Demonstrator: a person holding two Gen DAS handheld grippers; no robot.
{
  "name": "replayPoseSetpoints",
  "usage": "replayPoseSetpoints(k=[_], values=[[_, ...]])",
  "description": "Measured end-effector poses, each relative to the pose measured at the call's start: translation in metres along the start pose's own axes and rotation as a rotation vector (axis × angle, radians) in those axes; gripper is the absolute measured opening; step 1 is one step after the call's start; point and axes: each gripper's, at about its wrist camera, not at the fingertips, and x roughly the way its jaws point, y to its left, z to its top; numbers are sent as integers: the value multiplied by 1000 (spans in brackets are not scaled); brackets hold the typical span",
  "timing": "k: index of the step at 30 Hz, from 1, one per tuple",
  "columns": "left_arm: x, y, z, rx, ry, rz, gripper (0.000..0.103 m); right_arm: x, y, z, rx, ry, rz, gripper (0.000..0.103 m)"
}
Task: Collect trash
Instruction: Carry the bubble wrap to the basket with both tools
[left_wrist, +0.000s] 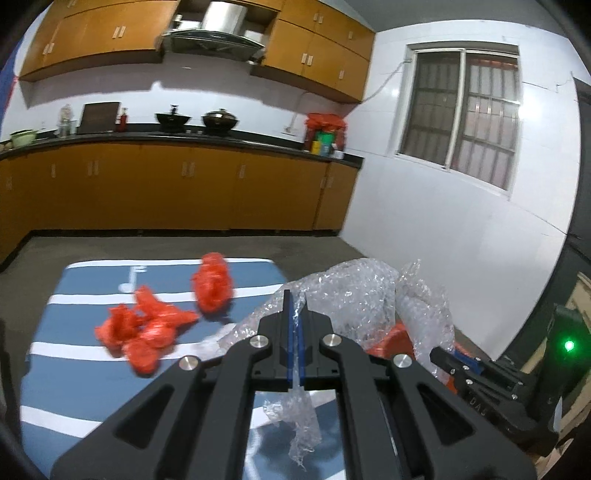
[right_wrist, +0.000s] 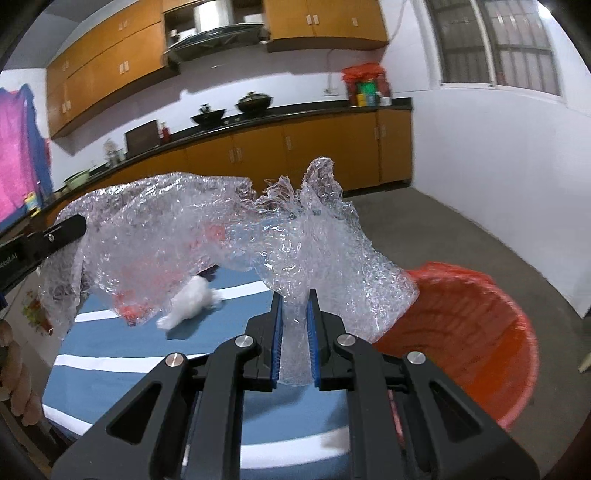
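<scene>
A large sheet of crumpled clear plastic wrap (left_wrist: 354, 291) hangs in the air between both grippers, above the blue striped table (left_wrist: 92, 373). My left gripper (left_wrist: 294, 295) is shut on one end of it, and a strip dangles below the jaws. My right gripper (right_wrist: 295, 293) is shut on the other end of the clear wrap (right_wrist: 177, 229), beside the red-lined bin (right_wrist: 480, 332). Each gripper shows in the other's view: the right gripper (left_wrist: 437, 356) and the left gripper (right_wrist: 74, 227). Red plastic scraps (left_wrist: 147, 332) and another red wad (left_wrist: 212, 282) lie on the table, as does a white tissue wad (right_wrist: 192, 301).
The red bin (left_wrist: 397, 338) stands off the table's right edge on the grey floor (right_wrist: 424, 229). Orange cabinets and a dark counter (left_wrist: 184, 142) with woks run along the far wall. A person's hand (right_wrist: 11, 369) shows at the left edge.
</scene>
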Motion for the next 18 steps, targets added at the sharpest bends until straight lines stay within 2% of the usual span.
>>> replayPoseSetpoints(k=[10, 18], values=[[47, -66, -10, -20, 77, -131, 3, -32, -63, -6, 62, -17, -147, 13], [76, -119, -24, 21, 119, -230, 3, -39, -94, -7, 107, -22, -203, 13]])
